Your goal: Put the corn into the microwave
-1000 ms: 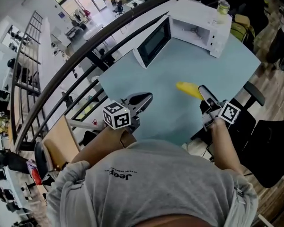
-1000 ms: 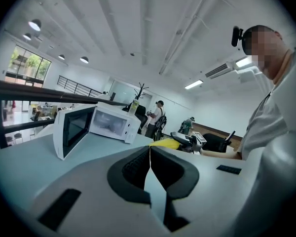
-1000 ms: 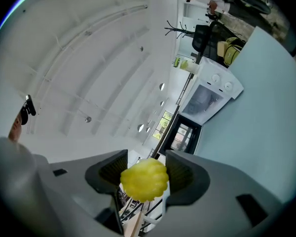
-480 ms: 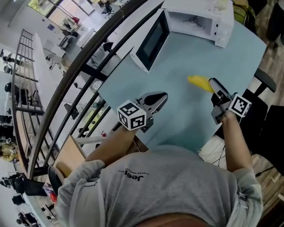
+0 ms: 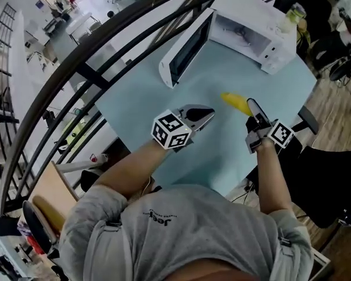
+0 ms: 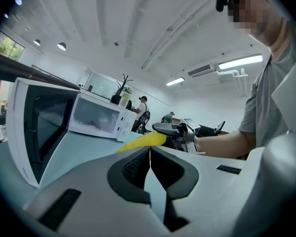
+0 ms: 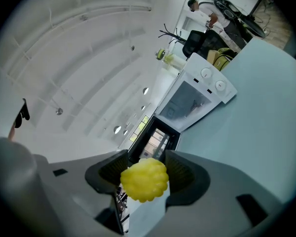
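Though seen lengthwise right of centre from above, fills lower centre end-on in right gripper view: corn (image 7: pixel 144 179) clamped in right gripper (image 7: pixel 145 164) (over table (image 5: pixel 146 95)). Left gripper (image 6: pixel 149 154) closed, empty. Microwave (image 5: pixel 251 28) upper right, door open.

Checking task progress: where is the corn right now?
The corn is held in the right tongs, right of centre in the head view, over the table, short of the open microwave and not yet inside.

corn (image 5: pixel 236 103), apparently above table (image 5: pixel 146 101), before microwave (image 5: pixel 251 28)
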The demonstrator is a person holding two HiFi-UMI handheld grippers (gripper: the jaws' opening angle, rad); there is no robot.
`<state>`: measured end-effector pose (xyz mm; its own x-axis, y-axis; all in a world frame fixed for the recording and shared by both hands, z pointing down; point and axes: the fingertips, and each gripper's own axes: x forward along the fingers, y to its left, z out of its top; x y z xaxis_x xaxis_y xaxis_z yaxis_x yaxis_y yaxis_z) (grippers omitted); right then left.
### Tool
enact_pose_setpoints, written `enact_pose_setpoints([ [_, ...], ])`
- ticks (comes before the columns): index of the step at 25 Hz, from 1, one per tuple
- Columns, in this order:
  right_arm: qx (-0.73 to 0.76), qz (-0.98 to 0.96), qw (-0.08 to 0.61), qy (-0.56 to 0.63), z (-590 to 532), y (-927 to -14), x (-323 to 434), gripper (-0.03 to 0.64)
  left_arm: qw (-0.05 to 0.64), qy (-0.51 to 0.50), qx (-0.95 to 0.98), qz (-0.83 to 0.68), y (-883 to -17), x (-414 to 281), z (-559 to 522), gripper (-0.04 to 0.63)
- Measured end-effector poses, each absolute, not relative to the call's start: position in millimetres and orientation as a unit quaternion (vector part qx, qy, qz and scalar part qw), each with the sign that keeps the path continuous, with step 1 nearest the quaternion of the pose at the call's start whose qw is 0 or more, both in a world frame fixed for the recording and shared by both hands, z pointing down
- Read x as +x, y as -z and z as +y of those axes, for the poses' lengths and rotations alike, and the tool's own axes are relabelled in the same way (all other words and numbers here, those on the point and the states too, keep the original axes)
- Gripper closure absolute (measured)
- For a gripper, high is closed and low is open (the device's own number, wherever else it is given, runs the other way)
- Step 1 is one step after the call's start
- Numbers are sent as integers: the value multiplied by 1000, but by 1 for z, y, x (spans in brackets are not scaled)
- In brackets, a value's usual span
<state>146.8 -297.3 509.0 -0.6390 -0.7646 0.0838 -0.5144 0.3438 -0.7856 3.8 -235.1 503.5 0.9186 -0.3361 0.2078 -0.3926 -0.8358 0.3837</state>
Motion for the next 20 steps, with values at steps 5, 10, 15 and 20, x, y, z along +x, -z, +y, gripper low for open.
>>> enact_pose_setpoints([
  [5, -385, 816, 147, 405, -333, -514, 135, 367, 206, -66, 955, -203, -510, 2, -257, 575],
  [10, -388, 829, 154, 374, -379, -505, 141, 367, 199, -66, 957, -202, -515, 12, -281, 574],
  [15, -391, 837, 166, 345, -430, -499, 142, 367, 199, -60, 956, -206, -527, 24, -314, 575],
  [20, -444, 796, 180, 370, -478, -522, 165, 367, 199, -57, 955, -213, -544, 36, -349, 575],
])
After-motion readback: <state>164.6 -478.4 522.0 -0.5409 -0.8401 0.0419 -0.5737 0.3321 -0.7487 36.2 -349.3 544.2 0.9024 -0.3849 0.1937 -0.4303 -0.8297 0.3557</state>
